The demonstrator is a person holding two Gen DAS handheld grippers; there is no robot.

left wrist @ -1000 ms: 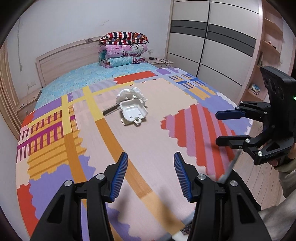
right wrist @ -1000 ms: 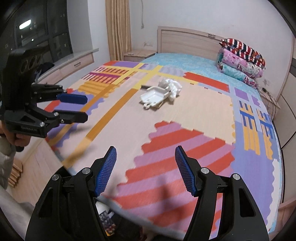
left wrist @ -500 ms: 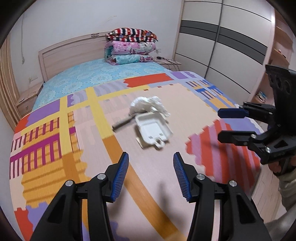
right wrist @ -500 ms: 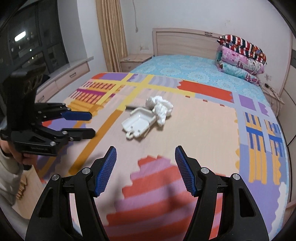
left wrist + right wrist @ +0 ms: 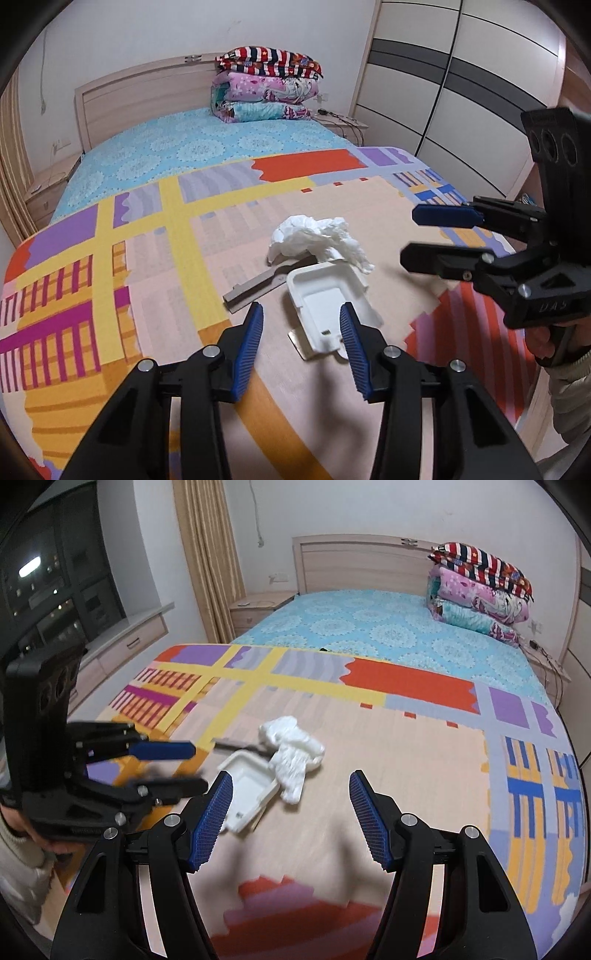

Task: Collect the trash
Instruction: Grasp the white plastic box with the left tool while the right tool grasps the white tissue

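A small heap of trash lies mid-mat on the bed: a crumpled white tissue (image 5: pixel 317 236) (image 5: pixel 291 749), a white plastic tray (image 5: pixel 325 306) (image 5: pixel 247 786) and a flat grey strip (image 5: pixel 258 288) (image 5: pixel 236 745) tucked under them. My left gripper (image 5: pixel 301 332) (image 5: pixel 199 767) hovers just short of the tray, its jaws closing; the tray's near end shows between the blue pads, which do not touch it. My right gripper (image 5: pixel 290 794) (image 5: pixel 408 234) stands open and empty to the right of the heap, close to the tissue.
A bright patterned mat (image 5: pixel 147 295) covers the near half of the bed, with a turquoise sheet (image 5: pixel 207 147) behind it. Folded quilts (image 5: pixel 266 88) are stacked by the headboard. A wardrobe (image 5: pixel 461 92) lines the right side; a nightstand (image 5: pixel 255 609) and curtain (image 5: pixel 207 554) stand on the left.
Both grippers have travelled forward over the mat, so the trash heap is now much closer. The left jaws have narrowed. The right jaws keep the same gap.
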